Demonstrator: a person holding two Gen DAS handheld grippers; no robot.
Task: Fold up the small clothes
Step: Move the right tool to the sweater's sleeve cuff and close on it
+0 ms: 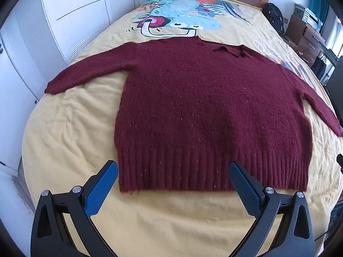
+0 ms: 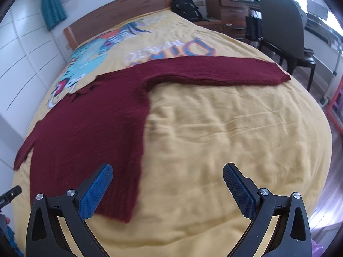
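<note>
A dark red knitted sweater (image 1: 205, 111) lies flat on the yellow bedspread (image 1: 64, 141), both sleeves spread out sideways, collar at the far end, ribbed hem nearest me. My left gripper (image 1: 173, 171) is open and empty, above the hem's left part. In the right wrist view the sweater (image 2: 90, 132) fills the left half, with its right sleeve (image 2: 225, 70) stretched toward the bed's right edge. My right gripper (image 2: 167, 173) is open and empty, over the hem's right corner and the bare bedspread (image 2: 235, 132).
The bed has a wooden headboard (image 2: 120, 10) and a cartoon print (image 1: 178, 19). White wardrobe doors (image 1: 32, 49) run along the left. A black backpack (image 2: 186, 6), wooden drawers (image 2: 227, 6) and a grey chair (image 2: 285, 27) stand to the right.
</note>
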